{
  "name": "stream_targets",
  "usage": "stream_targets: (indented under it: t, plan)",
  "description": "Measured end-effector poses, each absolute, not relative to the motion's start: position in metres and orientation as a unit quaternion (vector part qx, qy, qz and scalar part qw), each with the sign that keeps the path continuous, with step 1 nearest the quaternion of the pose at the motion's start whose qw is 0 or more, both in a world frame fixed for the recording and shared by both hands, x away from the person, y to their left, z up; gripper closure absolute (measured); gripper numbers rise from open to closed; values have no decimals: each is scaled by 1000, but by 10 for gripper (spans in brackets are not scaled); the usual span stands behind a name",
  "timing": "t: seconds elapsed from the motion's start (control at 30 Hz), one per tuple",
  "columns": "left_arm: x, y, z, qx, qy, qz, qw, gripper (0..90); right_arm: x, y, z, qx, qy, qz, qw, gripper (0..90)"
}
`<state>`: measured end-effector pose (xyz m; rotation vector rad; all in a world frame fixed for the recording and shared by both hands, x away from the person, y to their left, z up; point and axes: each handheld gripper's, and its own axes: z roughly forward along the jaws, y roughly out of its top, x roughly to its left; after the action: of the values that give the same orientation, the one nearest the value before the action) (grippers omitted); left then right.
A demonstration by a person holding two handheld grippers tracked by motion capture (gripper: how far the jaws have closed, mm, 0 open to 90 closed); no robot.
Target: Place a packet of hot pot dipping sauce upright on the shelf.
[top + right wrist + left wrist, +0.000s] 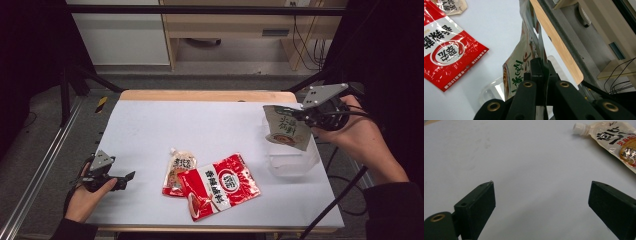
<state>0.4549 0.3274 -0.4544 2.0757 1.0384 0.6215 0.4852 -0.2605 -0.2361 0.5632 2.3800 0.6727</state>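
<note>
My right gripper (pixel 300 114) is shut on the edge of a beige sauce packet (pixel 285 128), holding it in the air above a clear plastic container (pixel 295 161) at the table's right side. In the right gripper view the packet (pixel 520 67) hangs from the closed jaws, over the container (pixel 491 91). A red seasoning packet (pixel 220 186) lies mid-table, partly over a pale spouted pouch (pixel 179 171). My left gripper (pixel 127 179) rests open at the table's left front, nothing between its fingers (pixel 477 205). The spouted pouch (pixel 616 142) lies ahead to its right.
The white table sheet (pixel 200 125) has free room across the back and left. A wooden table edge (pixel 205 95) runs along the far side. Black frame bars and cables stand at the right; a metal rail (pixel 35 180) runs on the left.
</note>
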Motion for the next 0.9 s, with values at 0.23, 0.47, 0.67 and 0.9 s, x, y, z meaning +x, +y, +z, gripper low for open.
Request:
stream_targets:
  t: [0.23,0.47,0.67,0.9]
  plan:
    - [455,327,-455,806,403,241,359,71,483,-271,-245,213,899,251,287,900]
    - [455,327,-455,807,403,242,358,71,483,-277,-256,209,903,254,277,900]
    - [455,327,-455,807,403,241,358,71,484,-279,-258,202,906,261,266,900]
    - [456,327,-456,808,403,239,357,71,487,-280,-260,196,910,263,252,900]
